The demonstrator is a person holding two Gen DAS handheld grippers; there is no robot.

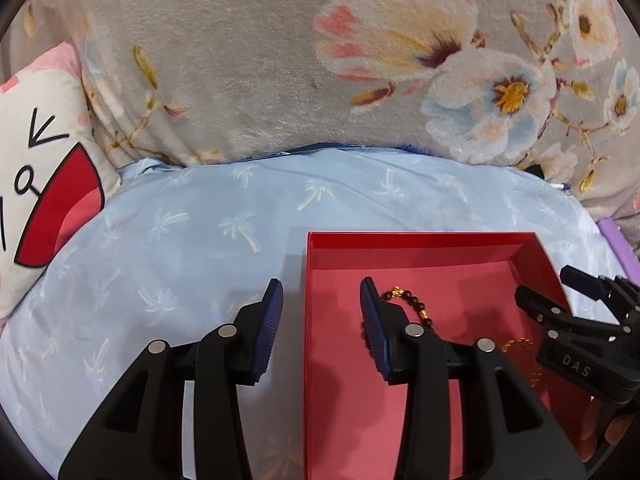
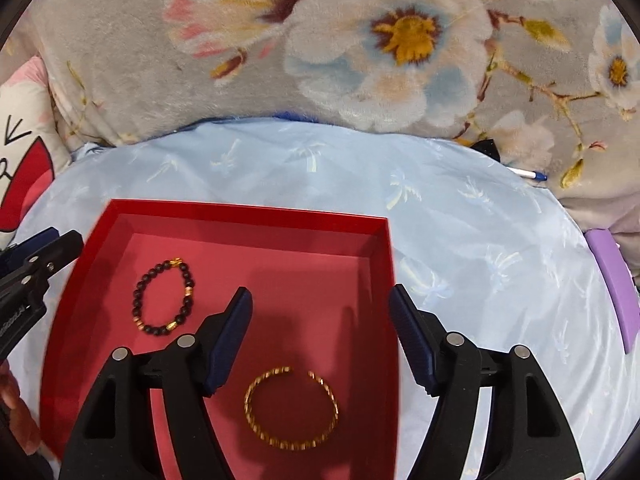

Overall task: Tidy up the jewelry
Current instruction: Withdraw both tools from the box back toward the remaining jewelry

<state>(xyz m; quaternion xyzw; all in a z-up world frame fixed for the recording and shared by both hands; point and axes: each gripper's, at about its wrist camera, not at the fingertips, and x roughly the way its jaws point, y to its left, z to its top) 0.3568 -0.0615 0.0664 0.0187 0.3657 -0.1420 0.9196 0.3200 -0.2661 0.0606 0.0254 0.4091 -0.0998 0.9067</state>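
Gold open bangle (image 2: 291, 409) lies nearest the right tongs (image 2: 320, 336), whose spread jaws hold nothing above the shallow red cardboard box (image 2: 248, 216). Farther left inside it rests a dark beaded bracelet with gold charms (image 2: 164, 297). Left tongs (image 1: 322, 328) gape empty across the box's left wall, over pale blue palm-print bedding (image 1: 180, 220).

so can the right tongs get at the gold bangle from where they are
Probably yes. The right tongs are open above the red box, and the gold bangle lies uncovered on its floor just below them, apart from the beaded bracelet.
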